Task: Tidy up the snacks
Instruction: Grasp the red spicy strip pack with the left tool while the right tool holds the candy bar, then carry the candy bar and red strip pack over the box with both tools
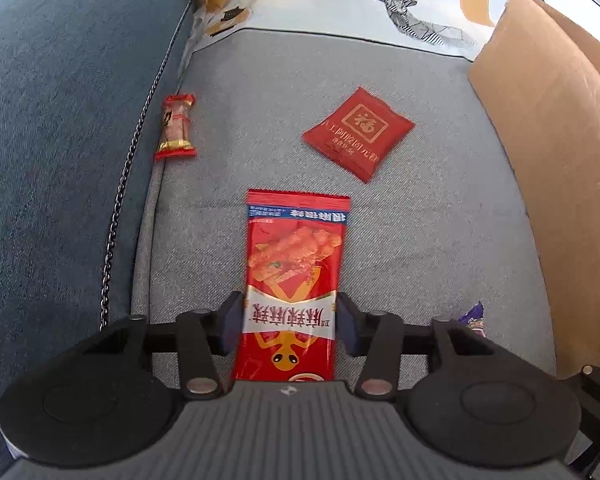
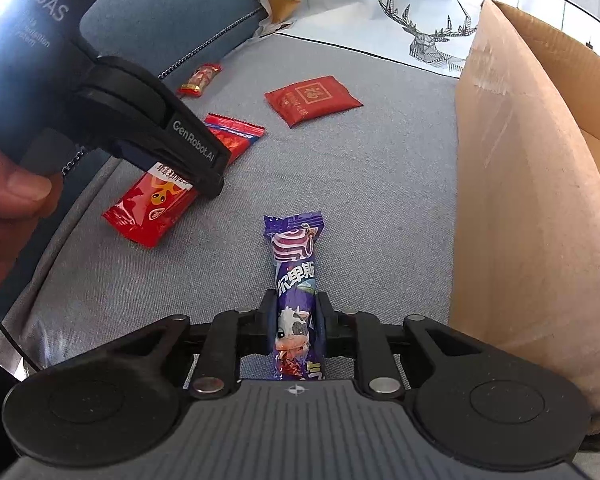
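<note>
Grey woven sofa cushion (image 1: 420, 240) serves as the work surface; dark blue backrest (image 1: 60, 120) runs along its 9 o'clock side, with a metal chain (image 1: 116, 208) lying in the seam between them.

Nearest, left wrist view: left gripper (image 1: 290, 322) points steeply down, its 2 blue pads pressed against both long edges of the red snack packet (image 1: 296, 272). Packet lies flat on the cushion, long axis running 6 to 12 o'clock, top seal at the far end. Right wrist view confirms this: the left gripper sits at 10 o'clock, a hand (image 2: 8, 200) around its body, jaws pinching the same packet at mid-length.

Right gripper (image 2: 294, 326) has its jaws pinched narrowly on the purple candy packet (image 2: 296, 280), which bears a cartoon cow. Packet lies on the cushion, far end toward 12 o'clock. In the left wrist view only its purple corner shows, at 4 o'clock.

Further out: 1 square dark red pouch (image 1: 358, 134) at 1 o'clock of the red packet, flat, well apart from it. 1 small red-and-gold wrapped snack (image 1: 176, 128) at 11 o'clock, just beside the chain.

Cardboard box (image 2: 520, 200) stands upright along the 3 o'clock edge of the cushion.

Farthest: white fabric printed with a geometric deer (image 2: 432, 36).
</note>
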A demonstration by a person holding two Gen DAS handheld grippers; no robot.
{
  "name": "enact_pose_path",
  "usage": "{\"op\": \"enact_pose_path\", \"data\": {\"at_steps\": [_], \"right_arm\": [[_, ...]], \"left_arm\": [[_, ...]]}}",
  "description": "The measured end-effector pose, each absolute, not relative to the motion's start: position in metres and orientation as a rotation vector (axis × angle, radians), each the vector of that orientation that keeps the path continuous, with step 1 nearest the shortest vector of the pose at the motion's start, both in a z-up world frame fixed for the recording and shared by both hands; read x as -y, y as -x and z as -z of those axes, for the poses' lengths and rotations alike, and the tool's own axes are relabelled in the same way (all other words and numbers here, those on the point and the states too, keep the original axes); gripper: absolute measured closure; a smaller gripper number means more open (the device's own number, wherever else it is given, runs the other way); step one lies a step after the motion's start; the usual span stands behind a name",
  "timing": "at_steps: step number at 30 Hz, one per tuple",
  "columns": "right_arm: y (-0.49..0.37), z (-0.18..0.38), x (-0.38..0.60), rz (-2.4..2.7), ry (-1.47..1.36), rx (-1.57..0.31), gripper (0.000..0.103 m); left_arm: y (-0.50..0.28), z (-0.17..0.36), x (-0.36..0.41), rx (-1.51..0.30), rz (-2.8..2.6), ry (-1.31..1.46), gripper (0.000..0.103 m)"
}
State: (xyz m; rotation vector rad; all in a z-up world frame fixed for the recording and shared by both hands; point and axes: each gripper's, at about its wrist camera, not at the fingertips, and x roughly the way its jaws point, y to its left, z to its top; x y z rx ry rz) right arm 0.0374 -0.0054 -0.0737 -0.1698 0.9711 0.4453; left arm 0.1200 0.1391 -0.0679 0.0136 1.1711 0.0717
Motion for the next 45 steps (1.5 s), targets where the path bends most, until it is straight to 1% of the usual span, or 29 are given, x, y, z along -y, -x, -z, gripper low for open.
{"op": "enact_pose_path", "data": {"at_steps": [5,10,14,19,24,28,32,35,37,39,45], "right_arm": [[-0.033,0.066,0.007,-0.451,0.152,-0.931,0.087],[-0.023,0.041,0.016,-0.472,0.097,-0.820,0.087],[-0.012,0.020,0.026,-0.489,0.073,-0.720,0.087],[0.003,-0.006,0.042,-0.496,0.055,-0.614,0.087],[0.015,-0.045,0.080,-0.501,0.023,-0.479,0.087],[0.019,-0.081,0.127,-0.477,-0.004,-0.361,0.087],[0.007,-0.103,0.174,-0.411,0.004,-0.291,0.087],[-0.007,-0.096,0.202,-0.329,0.023,-0.273,0.087],[-0.016,-0.086,0.220,-0.262,-0.021,-0.328,0.088],[-0.023,-0.084,0.234,-0.223,-0.063,-0.341,0.088],[-0.023,-0.073,0.250,-0.172,-0.079,-0.362,0.088]], "left_arm": [[-0.113,0.053,-0.139,-1.108,-0.066,0.041,0.054],[-0.099,0.030,-0.142,-1.010,-0.098,0.099,0.055],[-0.082,0.006,-0.142,-0.898,-0.127,0.146,0.055],[-0.065,-0.027,-0.128,-0.770,-0.136,0.162,0.055],[-0.056,-0.052,-0.106,-0.668,-0.118,0.121,0.055],[-0.056,-0.062,-0.091,-0.635,-0.106,0.116,0.055],[-0.058,-0.066,-0.074,-0.604,-0.095,0.106,0.055],[-0.062,-0.067,-0.063,-0.584,-0.079,0.119,0.055],[-0.065,-0.068,-0.055,-0.568,-0.066,0.122,0.055],[-0.066,-0.068,-0.047,-0.552,-0.050,0.126,0.055],[-0.069,-0.072,-0.019,-0.492,0.006,0.161,0.055]]}}
